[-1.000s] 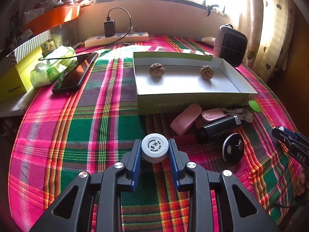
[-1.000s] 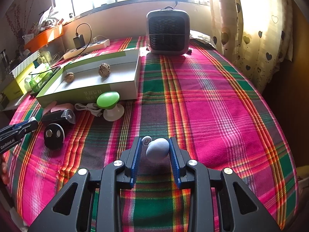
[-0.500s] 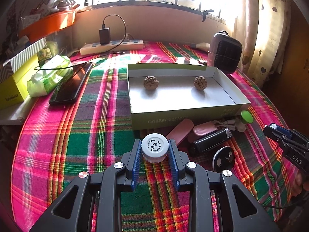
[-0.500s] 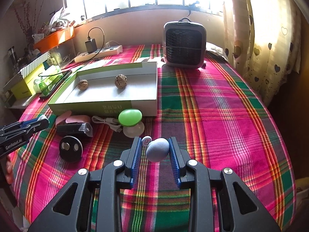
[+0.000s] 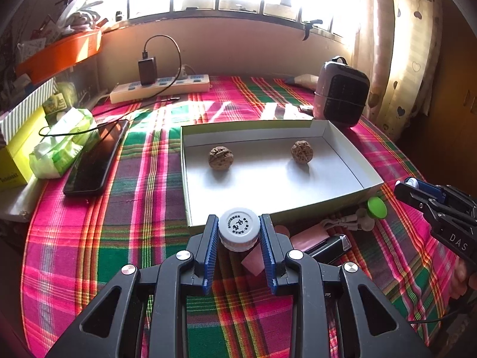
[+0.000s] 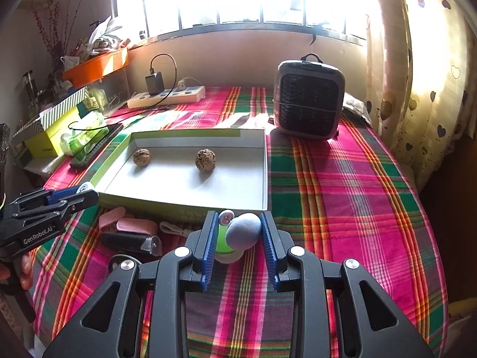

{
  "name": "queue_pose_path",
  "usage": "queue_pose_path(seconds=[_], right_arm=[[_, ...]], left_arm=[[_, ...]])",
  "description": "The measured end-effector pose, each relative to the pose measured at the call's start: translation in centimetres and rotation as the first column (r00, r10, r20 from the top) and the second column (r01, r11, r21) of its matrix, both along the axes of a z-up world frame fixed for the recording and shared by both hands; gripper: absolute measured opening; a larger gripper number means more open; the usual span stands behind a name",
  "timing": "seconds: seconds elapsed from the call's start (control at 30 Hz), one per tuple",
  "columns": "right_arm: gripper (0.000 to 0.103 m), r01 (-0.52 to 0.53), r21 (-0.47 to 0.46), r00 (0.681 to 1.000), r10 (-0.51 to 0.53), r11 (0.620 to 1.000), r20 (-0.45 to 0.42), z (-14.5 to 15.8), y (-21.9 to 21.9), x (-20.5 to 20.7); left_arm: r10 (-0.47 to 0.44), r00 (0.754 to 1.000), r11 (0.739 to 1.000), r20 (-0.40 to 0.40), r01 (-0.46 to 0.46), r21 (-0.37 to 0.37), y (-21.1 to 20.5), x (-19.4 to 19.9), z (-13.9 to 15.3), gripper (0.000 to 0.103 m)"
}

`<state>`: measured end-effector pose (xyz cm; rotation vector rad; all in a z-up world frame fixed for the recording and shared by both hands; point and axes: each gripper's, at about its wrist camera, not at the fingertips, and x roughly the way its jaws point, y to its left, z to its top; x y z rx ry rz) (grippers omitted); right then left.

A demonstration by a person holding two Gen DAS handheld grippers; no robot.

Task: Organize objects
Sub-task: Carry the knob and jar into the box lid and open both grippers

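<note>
Both grippers hold loads above the plaid tabletop point(image 5: 89, 238), the left gripper point(image 5: 238, 235) a white-capped bottle point(image 5: 239, 226), the right gripper point(image 6: 238, 232) a grey-blue egg-shaped object point(image 6: 243, 230); carry each level over the near wall of the white box point(image 5: 342, 197) before releasing.

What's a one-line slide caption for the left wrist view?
Left gripper holds a white-capped bottle in front of an open box containing two walnuts, above a plaid tablecloth.

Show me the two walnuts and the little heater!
Left walnut point(image 5: 220, 157), left wrist view, its middle.
Right walnut point(image 5: 302, 152), left wrist view, its middle.
Heater point(image 6: 308, 101), right wrist view, its front grille.
</note>
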<state>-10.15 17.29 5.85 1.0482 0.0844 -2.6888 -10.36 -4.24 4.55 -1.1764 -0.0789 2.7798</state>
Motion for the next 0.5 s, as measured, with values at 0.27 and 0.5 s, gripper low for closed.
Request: queue_pose_path(seconds=[0.27, 0.5], right_arm=[[0.030, -0.014, 0.025, 1.000, 0.015, 1.000, -0.022, 1.1, -1.2, -2.4], [0.030, -0.021, 0.050, 0.999, 0.023, 0.999, -0.035, 1.5, -2.2, -4.8]], left_arm=[[-0.025, 1.000, 1.000, -0.013, 0.025, -0.011, 0.7, -2.6, 1.0, 0.025], [-0.039, 0.999, 0.999, -0.012, 0.038, -0.020, 1.3, -5.1, 1.4, 0.025]])
